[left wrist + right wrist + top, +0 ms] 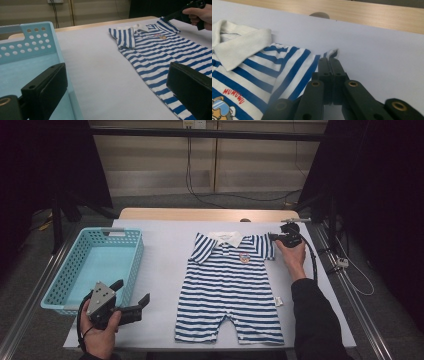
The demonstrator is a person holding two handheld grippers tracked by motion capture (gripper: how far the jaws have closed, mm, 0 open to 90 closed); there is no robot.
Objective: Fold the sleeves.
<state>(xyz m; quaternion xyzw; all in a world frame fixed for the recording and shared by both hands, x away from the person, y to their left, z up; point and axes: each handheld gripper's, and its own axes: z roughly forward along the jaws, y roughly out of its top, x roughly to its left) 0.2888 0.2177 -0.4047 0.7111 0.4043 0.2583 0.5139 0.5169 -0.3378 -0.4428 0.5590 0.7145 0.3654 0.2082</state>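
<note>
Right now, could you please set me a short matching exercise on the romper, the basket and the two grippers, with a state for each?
Things:
1. romper
2. basket
3. left gripper
4. right gripper

States:
a. jaws open, holding nothing
b. spread flat on the white sheet
c. shut on the sleeve edge
d. empty, at the table's left

Pairs: 1-b, 2-d, 3-a, 4-c

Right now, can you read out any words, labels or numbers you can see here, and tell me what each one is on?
"MUMUWU" in red letters, as far as it can be read, on the chest of the striped romper, above its cartoon badge.
White tag at the romper's side edge: too small to read.
Blue basket: no text visible.
</note>
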